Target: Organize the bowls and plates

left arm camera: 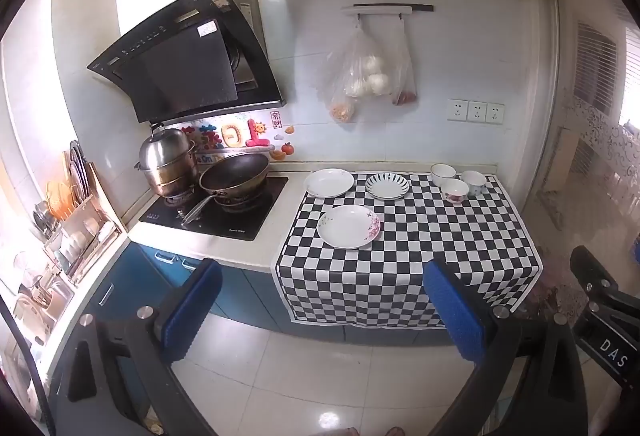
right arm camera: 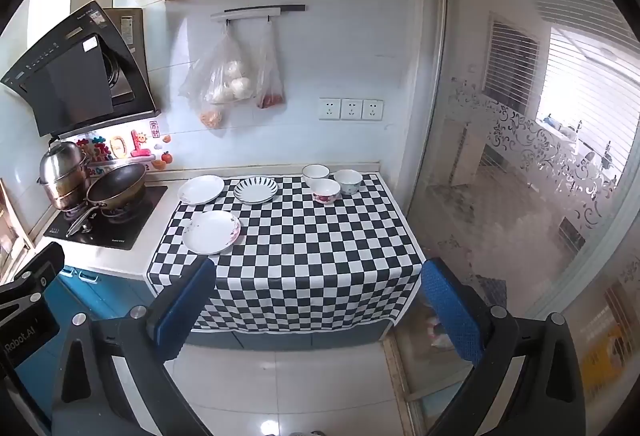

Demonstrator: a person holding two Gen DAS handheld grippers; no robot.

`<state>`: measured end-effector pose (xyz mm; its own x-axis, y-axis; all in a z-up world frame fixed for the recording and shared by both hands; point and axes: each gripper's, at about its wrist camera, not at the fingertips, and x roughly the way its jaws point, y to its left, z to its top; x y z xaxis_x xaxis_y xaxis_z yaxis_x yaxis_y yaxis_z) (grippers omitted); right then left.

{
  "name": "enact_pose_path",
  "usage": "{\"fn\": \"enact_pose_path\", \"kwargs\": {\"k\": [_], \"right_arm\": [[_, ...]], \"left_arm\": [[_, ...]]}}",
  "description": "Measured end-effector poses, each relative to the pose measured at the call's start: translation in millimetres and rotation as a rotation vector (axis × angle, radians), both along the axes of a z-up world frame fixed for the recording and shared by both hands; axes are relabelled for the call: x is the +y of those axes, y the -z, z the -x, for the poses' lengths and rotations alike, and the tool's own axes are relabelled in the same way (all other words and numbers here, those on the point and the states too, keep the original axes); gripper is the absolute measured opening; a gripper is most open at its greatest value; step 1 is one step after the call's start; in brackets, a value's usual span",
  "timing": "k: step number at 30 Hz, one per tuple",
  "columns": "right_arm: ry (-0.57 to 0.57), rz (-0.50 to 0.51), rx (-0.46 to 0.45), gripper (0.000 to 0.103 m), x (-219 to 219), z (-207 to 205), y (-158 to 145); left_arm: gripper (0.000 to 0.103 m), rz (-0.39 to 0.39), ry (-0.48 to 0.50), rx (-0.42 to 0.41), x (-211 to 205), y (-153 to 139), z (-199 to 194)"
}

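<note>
Both hand-held grippers hang back from the bench, over the floor tiles: the left hand-held gripper (left arm camera: 322,310) and the right hand-held gripper (right arm camera: 318,310) each stand with jaws spread wide and nothing between the blue pads. Ahead, on the checkered cloth (left arm camera: 420,236) covering the bench, lie three plates: a floral plate (left arm camera: 348,226) nearest, a plain white plate (left arm camera: 329,183) behind it, half off the cloth's left edge, and a striped plate (left arm camera: 387,186) just beside that. Three bowls cluster at the far right, a white bowl (left arm camera: 443,173), a red-flowered bowl (left arm camera: 455,191) and a blue-patterned bowl (left arm camera: 473,182), close enough that they may be touching. The likely trouble is the glazed, shallow rims: a pinch on a thin plate lip could slip and drop the plate. The cloth hangs loose over the front edge, so a dragged plate or a snagged finger could pull it and shift everything. Reaching into the tight bowl cluster risks knocking a neighbour, and the wok (left arm camera: 234,178) handle juts near the left plates.
</note>
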<state>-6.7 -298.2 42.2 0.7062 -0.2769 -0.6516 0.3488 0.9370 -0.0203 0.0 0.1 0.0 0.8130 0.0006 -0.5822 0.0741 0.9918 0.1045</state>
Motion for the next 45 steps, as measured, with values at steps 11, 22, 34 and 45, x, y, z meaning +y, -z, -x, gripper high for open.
{"fn": "enact_pose_path", "kwargs": {"k": [11,22,34,45], "right_arm": [[-0.001,0.015,-0.001,0.103,-0.4,2.3,0.2],[0.008,0.006,-0.009,0.103,-2.2,1.1,-1.6],[0.011,0.006,-0.016,0.103,-0.5,0.0,-1.3],[0.011,0.007,-0.023,0.103,0.1,3.0,-0.8]], "left_arm": [[0.103,0.000,0.005,0.003,-9.5,2.0,-7.4],[0.103,-0.009,0.016,-0.010,-11.5,-4.4,-6.5],[0.103,-0.005,0.021,-0.017,-9.1,-2.0,-4.0],[0.103,-0.006,0.019,-0.017,-9.7,-2.6,-5.3]]}}
